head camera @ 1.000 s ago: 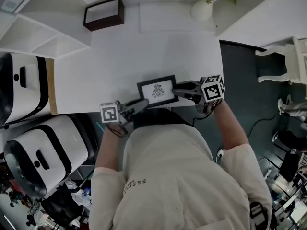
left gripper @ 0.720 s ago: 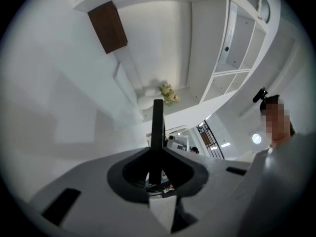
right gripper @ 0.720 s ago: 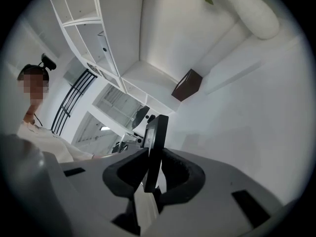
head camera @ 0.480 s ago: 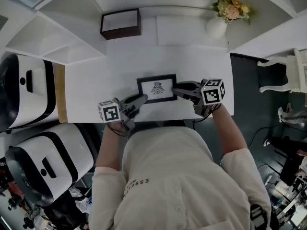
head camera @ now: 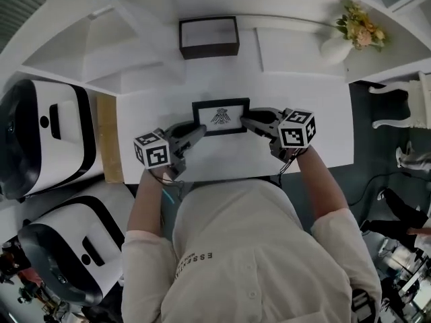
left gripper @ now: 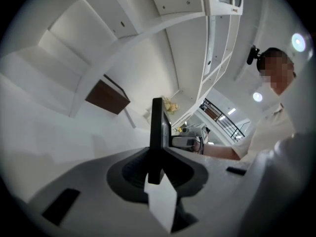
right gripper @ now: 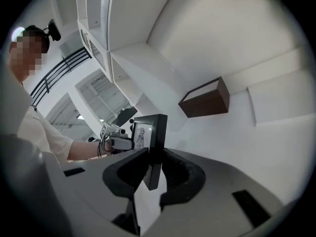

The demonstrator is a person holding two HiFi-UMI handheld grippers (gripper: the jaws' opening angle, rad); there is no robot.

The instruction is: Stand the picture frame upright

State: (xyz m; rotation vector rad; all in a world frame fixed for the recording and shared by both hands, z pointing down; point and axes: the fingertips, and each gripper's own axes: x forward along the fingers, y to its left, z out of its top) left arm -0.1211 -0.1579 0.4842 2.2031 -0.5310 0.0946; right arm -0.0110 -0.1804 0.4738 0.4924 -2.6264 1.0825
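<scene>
Black picture frame (head camera: 221, 116), clamped at both sides

Your picture frame (head camera: 221, 117) looks smooth, faintly glossy black; the table (head camera: 316, 106) is matt white; the box (head camera: 209, 49) at twelve o'clock looks like dark wood.

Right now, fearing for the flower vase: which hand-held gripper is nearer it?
Right. The right hand-held gripper holds the picture frame edge facing the vase; the left hand-held gripper, the far edge.

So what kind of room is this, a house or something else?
Probably a pretend home corner set up inside a lab or workshop. The white table, shelves, picture frame and vase of flowers look homey, but big white-and-black machines stand right beside the table.
</scene>
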